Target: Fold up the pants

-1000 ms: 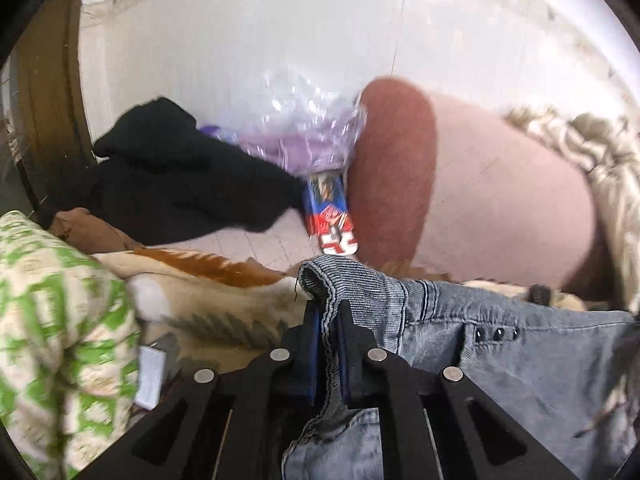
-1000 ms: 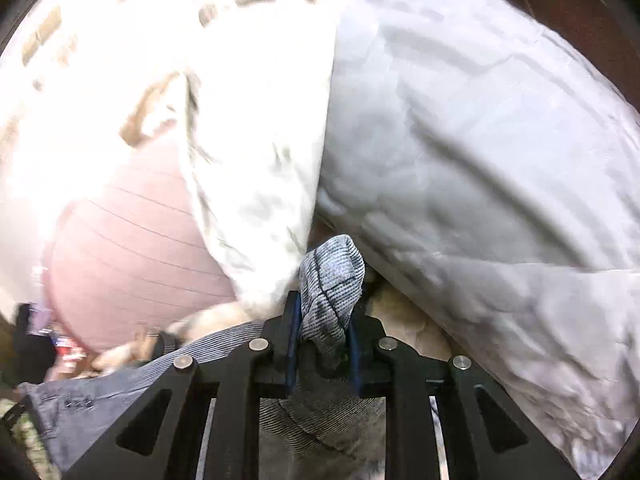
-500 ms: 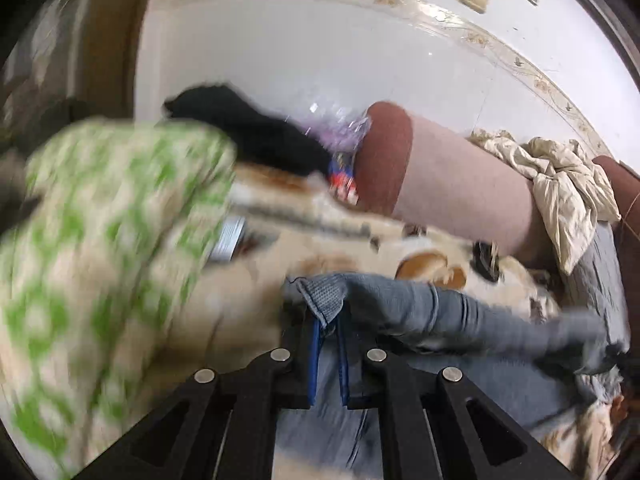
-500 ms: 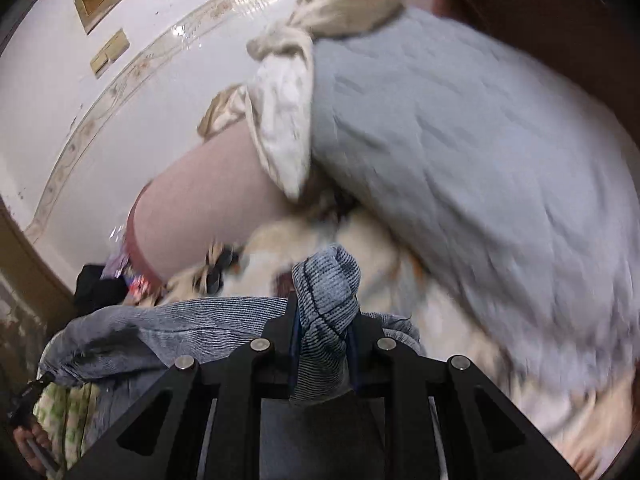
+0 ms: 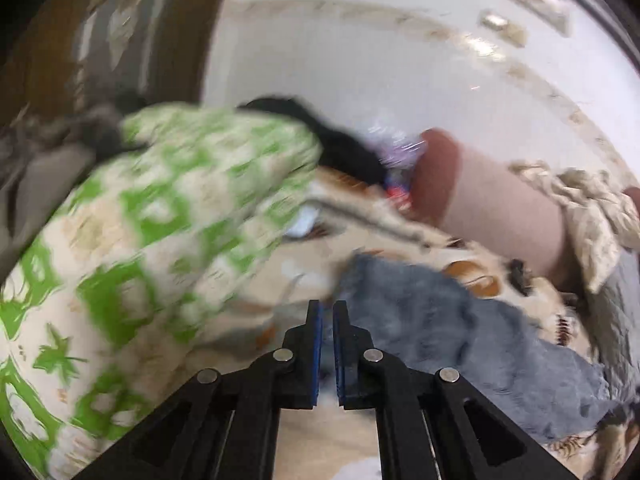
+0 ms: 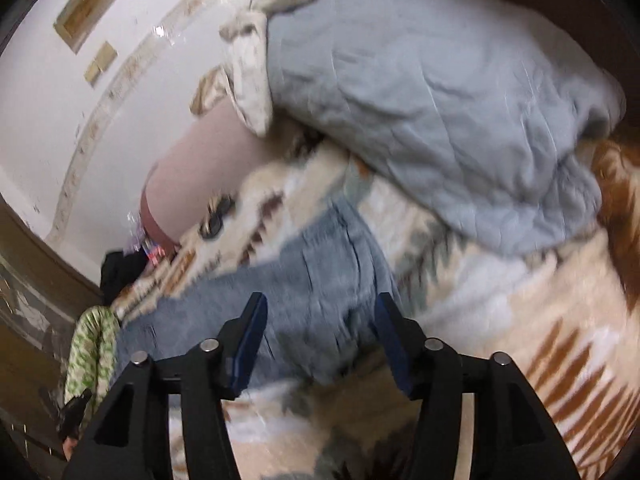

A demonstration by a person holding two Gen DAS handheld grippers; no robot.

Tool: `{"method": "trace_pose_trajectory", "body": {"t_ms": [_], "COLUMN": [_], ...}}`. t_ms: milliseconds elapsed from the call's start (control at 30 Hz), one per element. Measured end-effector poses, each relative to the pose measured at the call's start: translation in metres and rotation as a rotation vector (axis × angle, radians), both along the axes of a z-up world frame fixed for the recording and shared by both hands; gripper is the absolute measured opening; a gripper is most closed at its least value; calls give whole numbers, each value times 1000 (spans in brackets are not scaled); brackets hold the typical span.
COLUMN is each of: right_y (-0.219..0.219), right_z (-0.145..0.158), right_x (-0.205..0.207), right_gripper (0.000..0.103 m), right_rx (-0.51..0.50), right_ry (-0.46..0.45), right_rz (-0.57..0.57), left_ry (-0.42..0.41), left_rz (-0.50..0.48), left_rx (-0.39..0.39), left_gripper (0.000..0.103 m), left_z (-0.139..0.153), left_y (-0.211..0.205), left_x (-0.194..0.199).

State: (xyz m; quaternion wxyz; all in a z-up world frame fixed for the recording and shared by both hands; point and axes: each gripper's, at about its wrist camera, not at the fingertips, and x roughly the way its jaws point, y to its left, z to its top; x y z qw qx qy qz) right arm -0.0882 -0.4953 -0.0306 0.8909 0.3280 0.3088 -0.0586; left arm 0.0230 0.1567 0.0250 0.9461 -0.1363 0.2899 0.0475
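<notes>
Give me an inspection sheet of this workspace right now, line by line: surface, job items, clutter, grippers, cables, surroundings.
Surface: cream and brown patterned blanket spread over a bed.
Job's things: blue-grey denim pants lying crumpled on the blanket, blurred.
Clutter: green and white patterned quilt; pale grey quilted cover; pink cylindrical bolster; black garment; beige crumpled cloth.
Grippers: left gripper shut, no cloth between its pads; right gripper opening, pants beyond it, pads not pressing on them.
Cables: nothing seen.
Surroundings: white wall; brown wooden frame.
</notes>
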Motion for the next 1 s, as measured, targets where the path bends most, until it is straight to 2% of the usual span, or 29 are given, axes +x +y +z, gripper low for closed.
{"method": "trace_pose_trajectory", "body": {"t_ms": [133, 300, 433, 467, 533, 600, 633, 867, 1000], "right_y": [-7, -12, -16, -16, -12, -5, -2, 0, -3], "right_z": [-1, -18, -34, -37, -40, -39, -36, -3, 7], "right_x": [41, 83, 98, 100, 106, 109, 110, 109, 116], "right_gripper": [60, 60, 60, 56, 37, 10, 6, 4, 4], "right_rx": [-13, -91, -121, -117, -144, -215, -237, -250, -251], "right_ry": [20, 139, 219, 222, 239, 262, 260, 148, 114], "right_rz": [14, 29, 44, 55, 93, 104, 112, 103, 85], "left_ry": [-30, 5, 56, 70, 99, 121, 128, 173, 175], "left_rz": [-153, -345, -485, -507, -528, -531, -529, -528, -541], "left_rx": [12, -10, 72, 83, 102, 110, 112, 155, 183], "left_gripper": [6, 6, 6, 7, 7, 7, 7, 7, 7], "left_z": [1, -18, -35, -38, -46, -51, -53, -65, -70], "left_y": [-52, -108, -152, -158, -164, -164, -163, -160, -162], "left_x": [7, 19, 19, 20, 21, 21, 21, 22, 20]}}
